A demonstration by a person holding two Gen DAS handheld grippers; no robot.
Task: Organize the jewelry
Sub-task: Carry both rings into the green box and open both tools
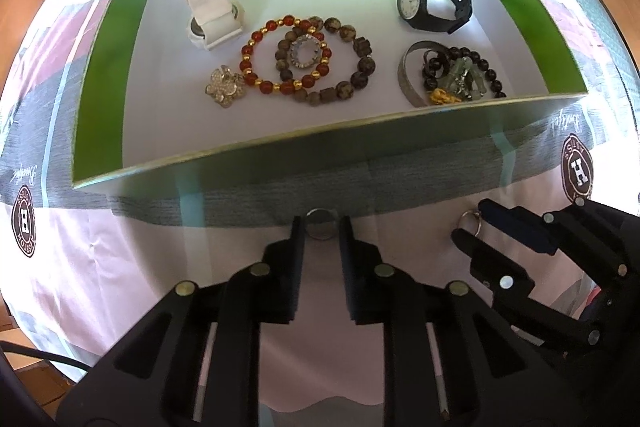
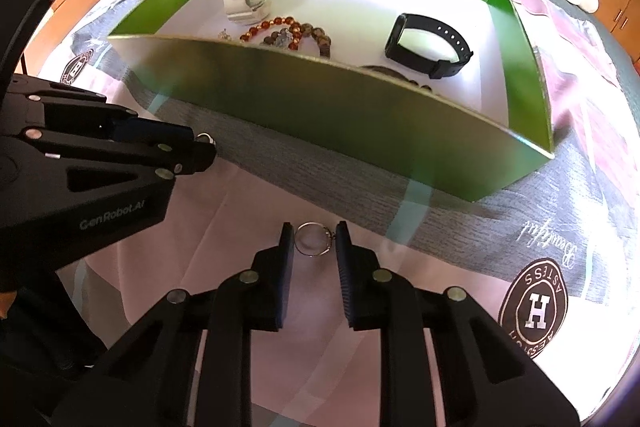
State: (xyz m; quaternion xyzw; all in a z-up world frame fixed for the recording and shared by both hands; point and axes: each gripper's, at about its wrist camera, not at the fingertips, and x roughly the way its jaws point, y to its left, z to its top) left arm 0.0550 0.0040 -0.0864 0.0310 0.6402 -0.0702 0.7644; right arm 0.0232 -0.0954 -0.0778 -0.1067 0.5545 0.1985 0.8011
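Two black hand-held grippers point steeply down at a pale pink and grey bedsheet (image 1: 120,287) printed with round brown crests, just in front of the near wall of an open green box (image 2: 320,115) with a white floor. The left gripper (image 1: 322,227) has its jaws drawn in narrow around a silver band ring (image 1: 321,213) that lies flat on the sheet just short of the box, and both pads look to be touching the ring's sides, so it seems gripped. To its right, close beside it, the right gripper (image 2: 314,233) brackets a thin wire ring (image 2: 312,224) that carries a tiny setting on its right side. Its left pad meets the ring and its right pad sits just beside the setting, and I cannot tell whether the ring is truly clamped or only framed. Both rings are still on the cloth, outside the box. Inside the box, a white watch (image 1: 208,11) stands at the far left and a black watch (image 1: 434,3) lies on its side at the far right. In the middle, a red and gold bead bracelet (image 1: 256,63) overlaps a brown bead bracelet (image 1: 360,67), with a small sparkling hoop (image 1: 304,53) lying where they cross. A glittering flower brooch (image 1: 224,87) lies near the left of these, touching the red beads. At the near right, a grey bangle (image 1: 408,75) lies against a black bead bracelet (image 1: 488,67) tangled with pale green and gold charms, partly hidden behind the near wall.
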